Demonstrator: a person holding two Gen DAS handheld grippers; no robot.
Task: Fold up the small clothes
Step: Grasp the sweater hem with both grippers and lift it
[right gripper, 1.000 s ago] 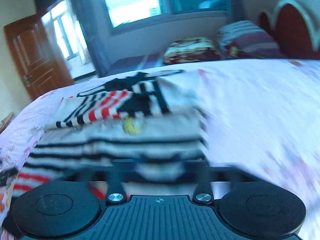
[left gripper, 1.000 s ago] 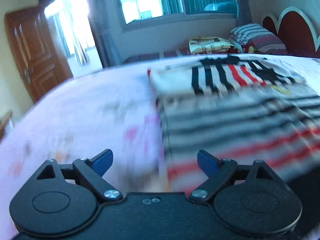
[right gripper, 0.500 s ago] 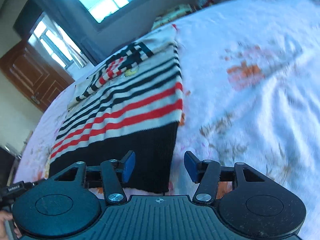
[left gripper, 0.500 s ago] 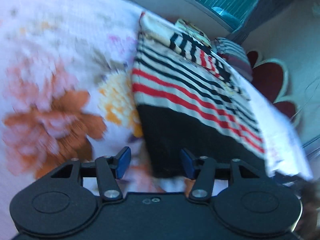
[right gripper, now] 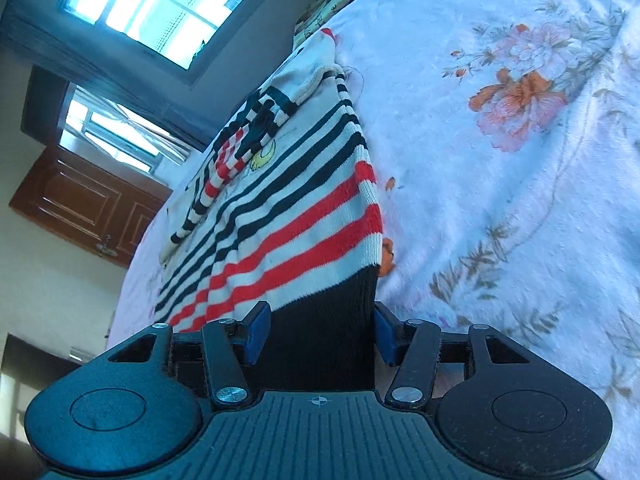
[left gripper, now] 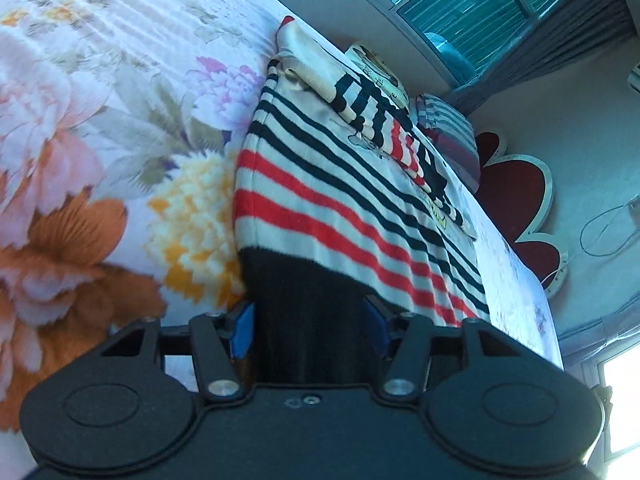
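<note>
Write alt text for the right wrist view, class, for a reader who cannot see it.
The right gripper has its blue pads either side of the black hem of a striped sweater lying flat on a floral bedsheet. A window and wooden door show behind.

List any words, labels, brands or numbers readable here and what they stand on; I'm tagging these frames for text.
No text can be read with certainty.
Printed cushion at the far end of the bed: dark marks that may be letters, too small and blurred to read.
Striped sweater: a small yellow motif, no legible words.
Both grippers: no readable brand.
</note>
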